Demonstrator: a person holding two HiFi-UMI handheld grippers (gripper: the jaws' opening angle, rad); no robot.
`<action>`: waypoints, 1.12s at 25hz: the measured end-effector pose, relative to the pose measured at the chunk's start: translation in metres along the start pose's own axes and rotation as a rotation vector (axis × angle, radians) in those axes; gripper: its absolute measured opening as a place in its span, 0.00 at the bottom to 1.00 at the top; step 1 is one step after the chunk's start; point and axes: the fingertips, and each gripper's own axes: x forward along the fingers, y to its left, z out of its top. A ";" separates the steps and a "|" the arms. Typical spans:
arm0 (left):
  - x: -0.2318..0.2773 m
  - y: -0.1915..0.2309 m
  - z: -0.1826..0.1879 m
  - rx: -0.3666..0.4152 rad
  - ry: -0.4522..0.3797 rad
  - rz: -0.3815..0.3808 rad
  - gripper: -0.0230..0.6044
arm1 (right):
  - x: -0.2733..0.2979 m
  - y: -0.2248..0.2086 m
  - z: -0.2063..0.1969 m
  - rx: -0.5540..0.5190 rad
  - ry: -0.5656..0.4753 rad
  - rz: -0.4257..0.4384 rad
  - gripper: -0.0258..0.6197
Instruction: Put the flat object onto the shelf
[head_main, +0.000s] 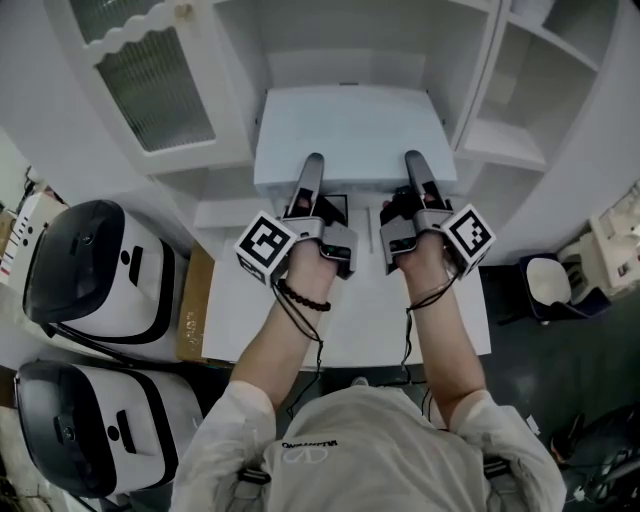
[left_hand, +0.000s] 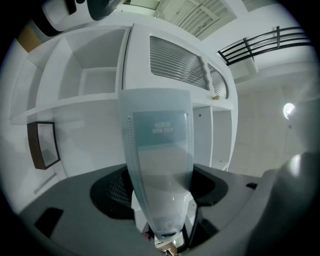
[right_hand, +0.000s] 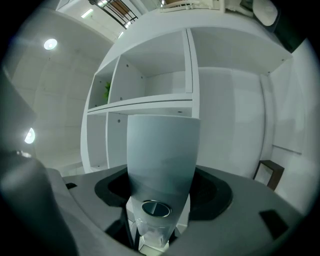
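Tools pinch a file (head_main: 350, 130) from both sides. The left tool (head_main: 311, 168) clamps its left edge and the right tool (head_main: 417, 165) its right edge, the jaws of each set wide on the thick side. The file is held clear of the counter (head_main: 350, 320), in front of the white shelf (head_main: 480, 140), not on it. One shelf compartment holds a dark frame (left_hand: 44, 145). Another holds something green (right_hand: 106, 92).

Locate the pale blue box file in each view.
Head view: box file upper centre, held by left gripper and right gripper.
Left gripper view: box file centre, between the jaws, label showing.
Right gripper view: box file centre, between the jaws.
Shared landmark: white shelf unit.
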 end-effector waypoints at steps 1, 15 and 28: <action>0.005 0.002 0.002 -0.001 0.001 0.008 0.52 | 0.005 -0.002 0.001 0.004 0.003 -0.008 0.53; 0.030 0.012 0.008 -0.010 -0.001 0.073 0.53 | 0.030 -0.013 0.010 0.025 0.006 -0.077 0.54; 0.057 0.022 0.019 -0.023 -0.039 0.092 0.55 | 0.058 -0.022 0.014 0.013 0.049 -0.116 0.55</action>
